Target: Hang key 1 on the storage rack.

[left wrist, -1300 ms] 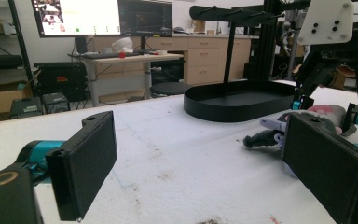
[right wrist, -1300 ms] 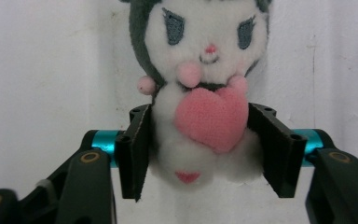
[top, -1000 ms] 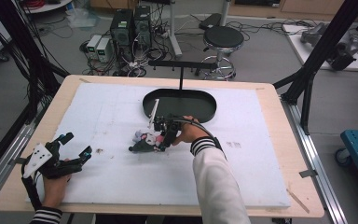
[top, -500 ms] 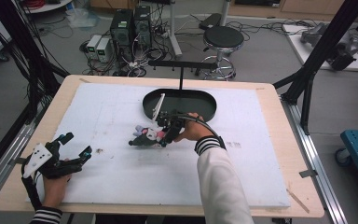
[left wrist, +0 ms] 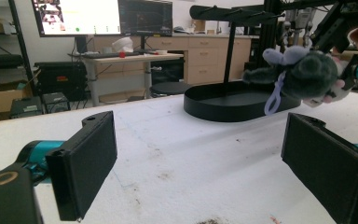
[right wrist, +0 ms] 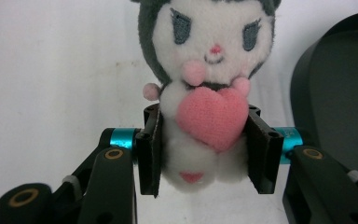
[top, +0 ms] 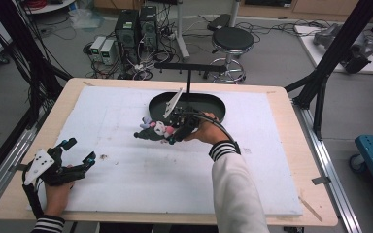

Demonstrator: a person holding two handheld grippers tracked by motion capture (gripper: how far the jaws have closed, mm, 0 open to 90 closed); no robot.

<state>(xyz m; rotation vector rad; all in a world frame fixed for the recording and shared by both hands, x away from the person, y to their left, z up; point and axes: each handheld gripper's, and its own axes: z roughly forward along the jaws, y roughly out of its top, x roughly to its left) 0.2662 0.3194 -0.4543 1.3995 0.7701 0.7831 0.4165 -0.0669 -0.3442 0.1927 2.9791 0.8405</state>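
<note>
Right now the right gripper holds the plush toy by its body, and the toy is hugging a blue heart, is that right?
Not quite: the heart is pink, not blue, as the right gripper view shows. The rest stands: the right gripper holds the plush toy by its body.

Plush toy (right wrist: 205, 93): white face and belly, dark grey hood and ears, grey-blue stitched eyes, pink nose, pink paws, pink heart on chest, small pink mark low on belly; pale lilac loop on back.
Right gripper (right wrist: 204, 149): black jaws, turquoise pins, brass-coloured rings.
Left gripper (left wrist: 200, 163): black pads, turquoise part, white plate on top.
Tray (top: 213, 103): black.
Table cover (top: 141, 170): white, few brown spots.
Sleeve (top: 226, 150): white, black-striped cuff.
</note>
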